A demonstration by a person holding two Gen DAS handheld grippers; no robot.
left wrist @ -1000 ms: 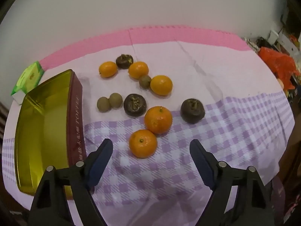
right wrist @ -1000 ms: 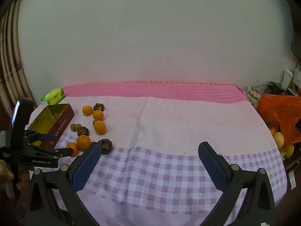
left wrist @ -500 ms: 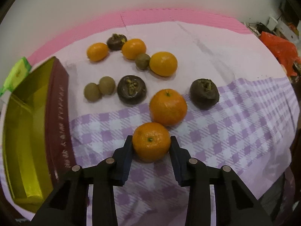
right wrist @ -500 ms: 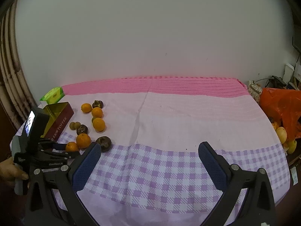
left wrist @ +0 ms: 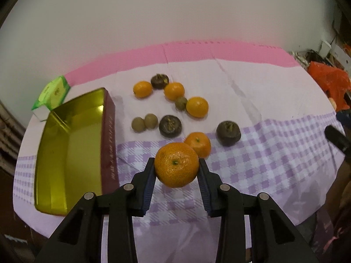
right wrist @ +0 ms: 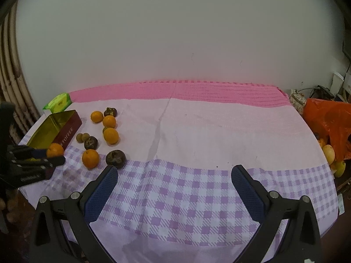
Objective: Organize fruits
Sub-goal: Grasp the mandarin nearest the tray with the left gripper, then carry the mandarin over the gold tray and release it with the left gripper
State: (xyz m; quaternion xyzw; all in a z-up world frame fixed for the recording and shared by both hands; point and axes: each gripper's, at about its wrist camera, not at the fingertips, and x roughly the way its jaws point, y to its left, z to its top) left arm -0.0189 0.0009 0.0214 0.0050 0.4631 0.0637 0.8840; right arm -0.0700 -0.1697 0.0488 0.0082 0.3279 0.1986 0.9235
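Note:
My left gripper [left wrist: 176, 171] is shut on a tangerine [left wrist: 176, 164] and holds it above the checked cloth, just right of an open gold tin with maroon sides [left wrist: 68, 149]. Behind it lie more tangerines [left wrist: 197, 144], dark mangosteens [left wrist: 228, 129] and small brown fruits [left wrist: 144, 121]. From the right wrist view the left gripper [right wrist: 47, 156] with its tangerine [right wrist: 54, 150] hangs beside the tin [right wrist: 54, 129]. My right gripper [right wrist: 174, 180] is open and empty above the cloth's middle front.
A green and white carton [left wrist: 51, 94] stands behind the tin. An orange plastic bag [right wrist: 326, 122] with yellow fruit [right wrist: 328, 153] sits off the table's right edge. A wall runs along the back, with pink matting [right wrist: 175, 91] below it.
My left gripper closed on the nearest tangerine and lifted it off the cloth. My right gripper stayed open and barely moved.

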